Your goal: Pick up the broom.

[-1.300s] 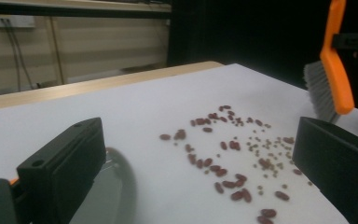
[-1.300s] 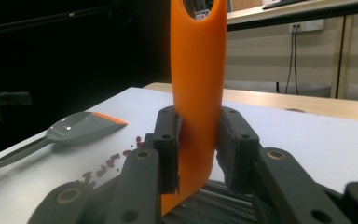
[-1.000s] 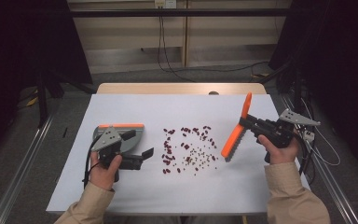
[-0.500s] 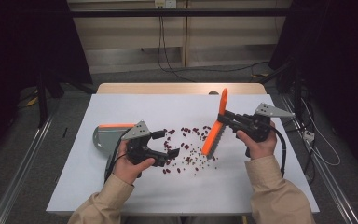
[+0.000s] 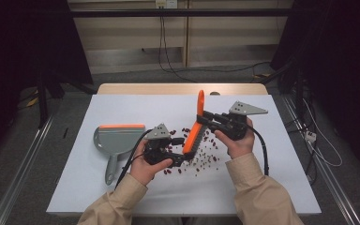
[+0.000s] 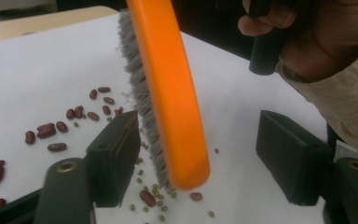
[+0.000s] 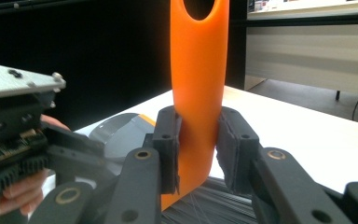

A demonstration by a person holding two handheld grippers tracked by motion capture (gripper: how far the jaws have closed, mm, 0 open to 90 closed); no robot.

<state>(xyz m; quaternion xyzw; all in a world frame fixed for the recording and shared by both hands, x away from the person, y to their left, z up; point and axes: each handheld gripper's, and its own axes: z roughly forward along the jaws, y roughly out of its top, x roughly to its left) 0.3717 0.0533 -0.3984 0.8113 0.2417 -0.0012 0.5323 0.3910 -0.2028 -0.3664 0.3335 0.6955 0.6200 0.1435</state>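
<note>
High view shows me both forearms reaching in from the bottom, hands close together over the white table (image 5: 262, 187). My right gripper (image 5: 205, 116) pinches the orange brush (image 5: 194, 131) by its handle, bristles angled down into the scattered red beans (image 5: 206, 157). Left gripper view shows my left gripper (image 6: 196, 154) with jaws spread wide, the brush head hanging between them and touching neither. Right gripper view has the jaws pressed on the handle. A grey dustpan (image 5: 115, 140) lies flat just left of my left hand (image 5: 145, 168).
</note>
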